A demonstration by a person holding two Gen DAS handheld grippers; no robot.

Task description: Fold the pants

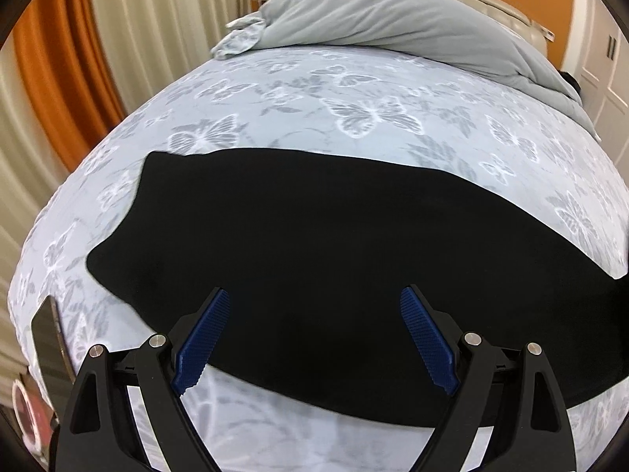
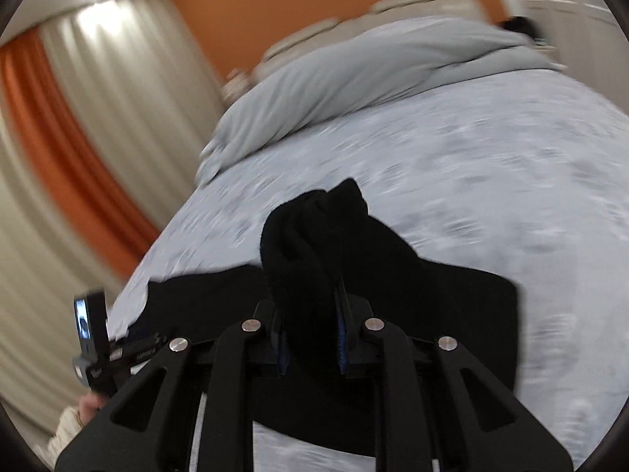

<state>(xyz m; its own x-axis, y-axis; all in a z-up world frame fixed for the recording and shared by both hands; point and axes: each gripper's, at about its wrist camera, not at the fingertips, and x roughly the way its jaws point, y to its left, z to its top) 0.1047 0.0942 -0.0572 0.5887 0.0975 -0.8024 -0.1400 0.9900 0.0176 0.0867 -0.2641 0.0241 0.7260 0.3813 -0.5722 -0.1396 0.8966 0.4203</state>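
The black pants lie flat across the bed, a long band from left to right in the left wrist view. My left gripper is open and empty, its blue pads spread just above the near edge of the cloth. In the right wrist view my right gripper is shut on a bunched end of the pants, which sticks up between the fingers. The rest of the cloth hangs and lies below it. This view is blurred.
The bed has a pale blue butterfly-print sheet. A rolled grey duvet lies along the head end. Orange and cream curtains hang to the left. A phone rests at the bed's left edge. The left gripper's handle shows at lower left.
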